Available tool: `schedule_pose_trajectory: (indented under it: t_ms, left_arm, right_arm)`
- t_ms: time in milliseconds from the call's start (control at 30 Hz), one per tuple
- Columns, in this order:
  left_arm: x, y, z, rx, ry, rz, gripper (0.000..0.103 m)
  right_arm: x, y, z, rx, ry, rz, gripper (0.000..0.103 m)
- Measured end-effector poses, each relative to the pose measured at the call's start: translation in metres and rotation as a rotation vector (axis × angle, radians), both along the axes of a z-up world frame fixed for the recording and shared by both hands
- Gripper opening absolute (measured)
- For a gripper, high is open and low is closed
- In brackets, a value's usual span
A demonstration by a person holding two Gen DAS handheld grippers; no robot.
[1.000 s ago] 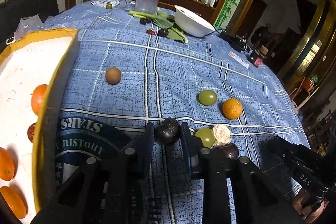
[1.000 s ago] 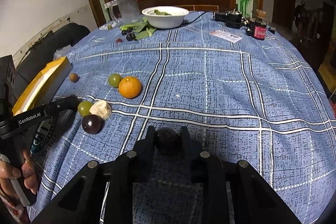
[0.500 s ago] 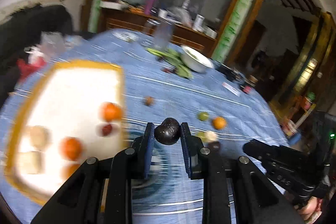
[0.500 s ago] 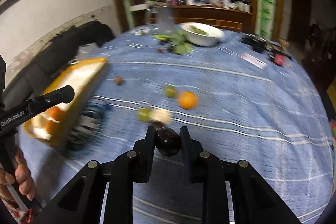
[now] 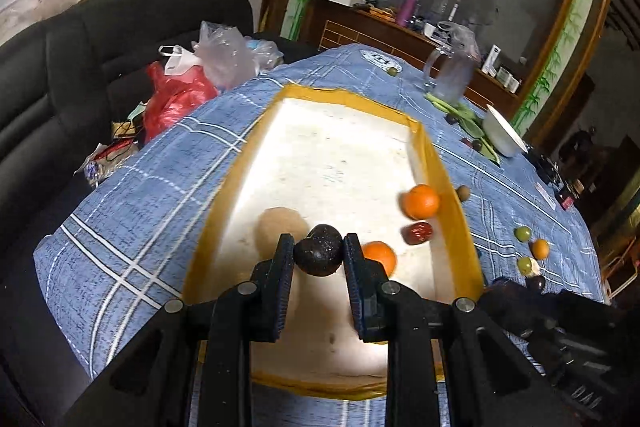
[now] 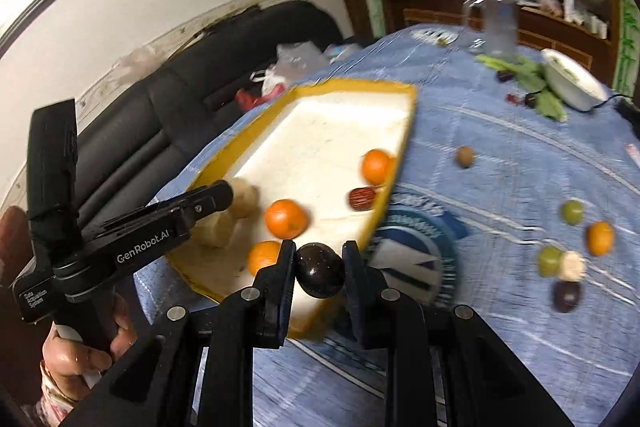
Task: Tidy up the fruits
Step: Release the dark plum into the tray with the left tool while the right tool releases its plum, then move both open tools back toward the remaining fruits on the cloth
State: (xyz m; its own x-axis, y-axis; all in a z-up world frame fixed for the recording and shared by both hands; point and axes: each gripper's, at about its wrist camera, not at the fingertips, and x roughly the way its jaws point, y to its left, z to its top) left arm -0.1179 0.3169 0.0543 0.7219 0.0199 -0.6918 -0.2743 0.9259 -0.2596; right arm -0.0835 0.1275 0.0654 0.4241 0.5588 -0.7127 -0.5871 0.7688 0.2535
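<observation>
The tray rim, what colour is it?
Yellow, around a white inside; the tray rim shows best in the left wrist view.

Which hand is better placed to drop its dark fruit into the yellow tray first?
Left. The left gripper holds its dark fruit directly above the yellow tray. The right gripper also grips a dark fruit, but appears to sit nearer the tray's corner edge.

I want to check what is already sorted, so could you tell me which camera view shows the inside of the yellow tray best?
The left wrist view: it looks down into the yellow tray, showing most of its white floor. The right wrist view sees it from the side, blurred, with the left gripper covering part.
</observation>
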Motion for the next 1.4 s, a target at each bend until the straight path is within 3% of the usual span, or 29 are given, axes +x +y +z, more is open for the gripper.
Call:
schedule_pose_trajectory:
  t_ms: [167,233,300,400,667,967,1267,1400]
  left_arm:
    - [-0.003,0.005,-0.002,-0.016,-0.005,0.000,0.025]
    - [-0.004,0.006,-0.002,-0.032,0.000,-0.001,0.032]
    - [-0.009,0.008,-0.002,-0.052,-0.006,0.007,0.047]
    - [-0.020,0.011,0.003,-0.065,-0.023,0.024,0.058]
    - [-0.044,0.014,0.015,-0.093,-0.044,0.070,0.070]
    - [-0.053,-0.012,0.027,-0.094,-0.049,0.045,0.074]
    - [-0.032,-0.087,0.035,-0.040,-0.038,-0.140,0.079]
    - [-0.014,-0.124,0.028,-0.024,0.000,-0.235,0.079]
  right_arm:
    - [0.000,0.025,-0.015,-0.038,0.012,0.030,0.027]
    - [-0.001,0.028,-0.019,-0.048,0.013,0.033,0.027]
    - [-0.001,0.031,-0.022,-0.050,0.023,0.038,0.028]
    - [-0.002,0.033,-0.023,-0.051,0.026,0.037,0.030]
    - [-0.008,0.020,-0.011,-0.018,-0.003,0.017,0.034]
    - [-0.011,-0.058,0.012,0.015,-0.060,-0.100,0.041]
    - [0.005,-0.187,0.013,0.005,-0.056,-0.365,0.041]
    - [0.014,-0.220,0.006,0.007,-0.032,-0.437,0.041]
